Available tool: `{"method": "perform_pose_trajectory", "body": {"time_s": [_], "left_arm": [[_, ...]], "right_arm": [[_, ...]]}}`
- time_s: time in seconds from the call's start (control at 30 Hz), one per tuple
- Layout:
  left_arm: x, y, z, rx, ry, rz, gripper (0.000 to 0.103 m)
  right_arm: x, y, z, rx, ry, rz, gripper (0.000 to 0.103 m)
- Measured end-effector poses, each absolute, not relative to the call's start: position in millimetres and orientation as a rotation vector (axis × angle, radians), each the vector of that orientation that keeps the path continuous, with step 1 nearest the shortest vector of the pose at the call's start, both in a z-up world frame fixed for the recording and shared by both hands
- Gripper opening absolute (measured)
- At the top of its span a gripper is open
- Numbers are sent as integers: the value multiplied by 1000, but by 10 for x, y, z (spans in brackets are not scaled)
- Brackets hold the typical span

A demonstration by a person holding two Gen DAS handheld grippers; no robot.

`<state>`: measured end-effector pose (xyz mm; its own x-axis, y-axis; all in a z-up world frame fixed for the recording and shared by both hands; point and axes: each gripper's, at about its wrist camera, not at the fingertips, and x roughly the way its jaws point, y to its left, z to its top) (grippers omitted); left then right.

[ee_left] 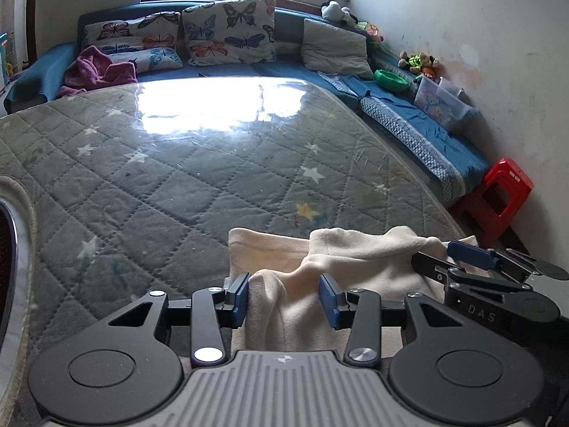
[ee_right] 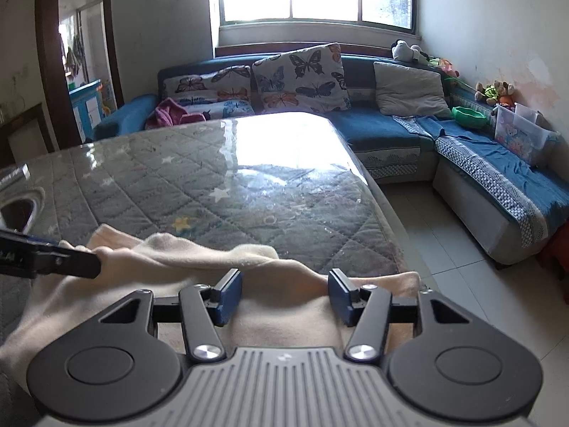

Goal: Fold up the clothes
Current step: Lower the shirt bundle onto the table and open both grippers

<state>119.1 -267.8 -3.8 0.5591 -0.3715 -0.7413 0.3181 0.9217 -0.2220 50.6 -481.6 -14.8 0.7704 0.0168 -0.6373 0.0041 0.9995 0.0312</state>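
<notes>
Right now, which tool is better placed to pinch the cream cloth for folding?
Left. A raised ridge of the cream cloth sits between the open jaws of the left tool; the right tool spans only flat cloth.

Cream garment [ee_left: 341, 270] near edge hidden under both tools, dark oval object [ee_left: 7, 249] cut off – unidentifiable

cream garment [ee_left: 341, 263], blue sofa [ee_right: 373, 124], butterfly cushions [ee_left: 227, 32]

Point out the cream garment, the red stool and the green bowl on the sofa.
cream garment [ee_left: 355, 259]: left wrist view, on its bunched upper fold.
red stool [ee_left: 505, 192]: left wrist view, on its front leg frame.
green bowl [ee_right: 469, 116]: right wrist view, on its outer wall.
</notes>
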Motion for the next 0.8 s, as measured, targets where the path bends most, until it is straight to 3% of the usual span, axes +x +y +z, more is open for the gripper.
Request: {"method": "perform_pose_trajectory", "body": {"time_s": [0.37,0.57,0.8], "left_arm": [[1219,-2773,-115,-22,888,-408,46],[1192,-2790,-119,-5,879,-408,48],[1099,-2784,-83,8,859,-407,55]], "right_arm": [[441,-4659,-72,-12,663,36,80],[434,-4568,-141,-13,685,50,84],[310,-4542,-131,-4,689,51,97]]}}
